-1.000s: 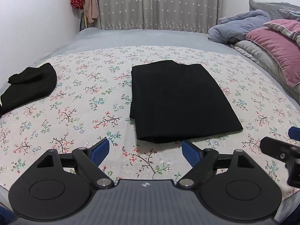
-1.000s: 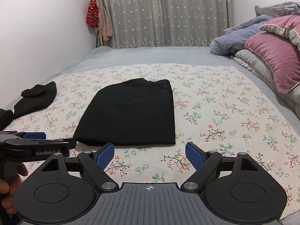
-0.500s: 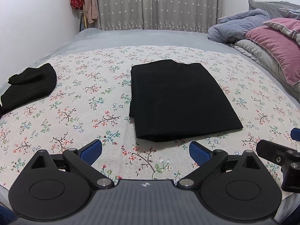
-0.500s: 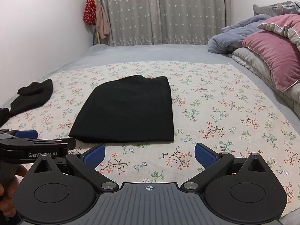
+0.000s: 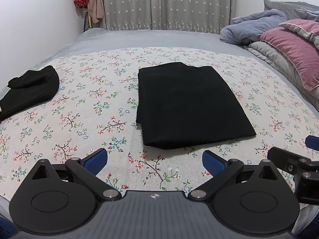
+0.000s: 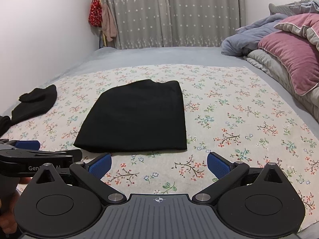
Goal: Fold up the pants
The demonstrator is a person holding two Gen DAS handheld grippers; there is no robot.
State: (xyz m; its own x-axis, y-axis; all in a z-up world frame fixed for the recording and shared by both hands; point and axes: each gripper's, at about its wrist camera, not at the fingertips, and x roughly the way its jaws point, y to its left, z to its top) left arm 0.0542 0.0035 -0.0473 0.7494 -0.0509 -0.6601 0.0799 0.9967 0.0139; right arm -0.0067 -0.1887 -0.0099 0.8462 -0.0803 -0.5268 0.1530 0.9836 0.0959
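The black pants [image 5: 189, 105] lie folded into a flat rectangle on the floral sheet [image 5: 89, 103]; they also show in the right wrist view [image 6: 137, 117]. My left gripper [image 5: 154, 159] is open and empty, just short of the fold's near edge. My right gripper [image 6: 158, 164] is open and empty, near the fold's front right corner. Each gripper shows at the edge of the other's view: the right one in the left wrist view [image 5: 299, 159], the left one in the right wrist view [image 6: 39, 153].
A second bundle of black clothing [image 5: 30, 87] lies at the left of the sheet. Pink and grey pillows [image 5: 293, 49] and blankets pile along the right. A grey curtain [image 5: 163, 4] and hanging clothes [image 5: 87, 0] stand at the far end.
Both grippers' jaws have opened wider and both have drawn back slightly from the folded pants. The pants have not moved.
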